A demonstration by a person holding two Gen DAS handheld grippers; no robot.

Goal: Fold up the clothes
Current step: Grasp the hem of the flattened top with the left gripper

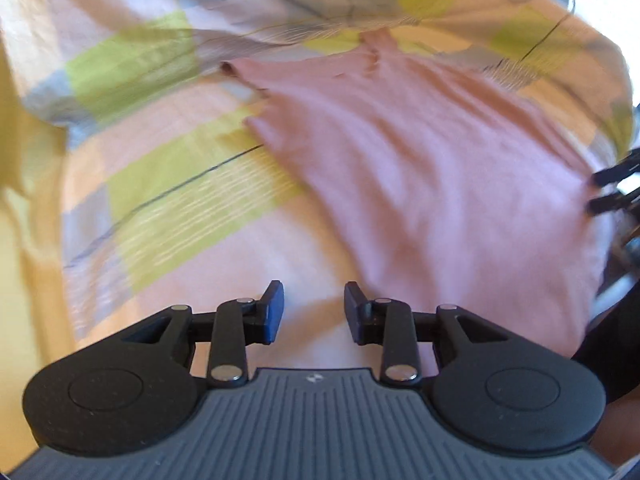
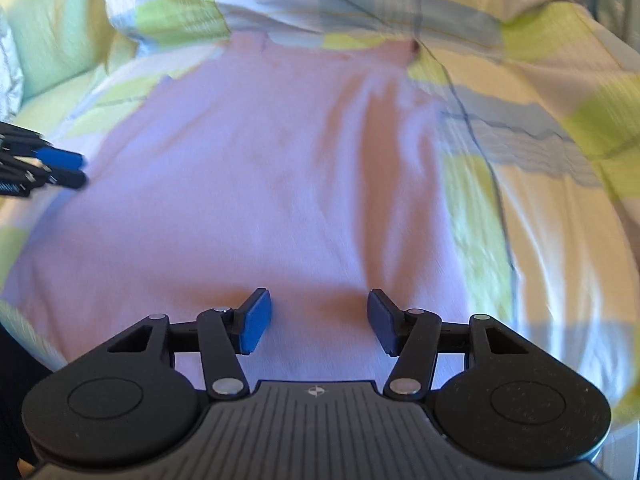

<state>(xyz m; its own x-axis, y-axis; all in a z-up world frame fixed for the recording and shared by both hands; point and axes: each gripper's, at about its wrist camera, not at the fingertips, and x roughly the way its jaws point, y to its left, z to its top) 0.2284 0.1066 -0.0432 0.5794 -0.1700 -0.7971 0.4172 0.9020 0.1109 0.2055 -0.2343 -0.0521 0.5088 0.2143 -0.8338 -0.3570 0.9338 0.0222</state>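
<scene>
Bedding in a patchwork of lime green, peach, pale blue and white covers the bed [image 1: 168, 184], and both views are smeared by motion blur. Toward the left side of the bed, the left gripper [image 1: 314, 312] hangs above the cover with a narrow gap between its blue-faced pads; nothing lies between them, and bare cover shows through the gap. In the right wrist view this same gripper [image 2: 66, 168] appears at the left edge of the picture, just at the left border of the garment; whether it touches the cloth cannot be told. A pink garment [image 1: 420, 184] lies spread flat on the cover, its narrower end with a strap or short sleeve pointing to the far side of the bed, its broad hem toward the near edge. Soft creases run lengthwise down its right half [image 2: 304, 184]. Further right, the right gripper [image 2: 319, 320] is poised over the near hem of the garment, its jaws set clearly wider than the left ones and empty, pink cloth visible between the pads. Its dark fingertips [image 1: 612, 190] show at the right edge of the left wrist view, beside the garment's right border.
</scene>
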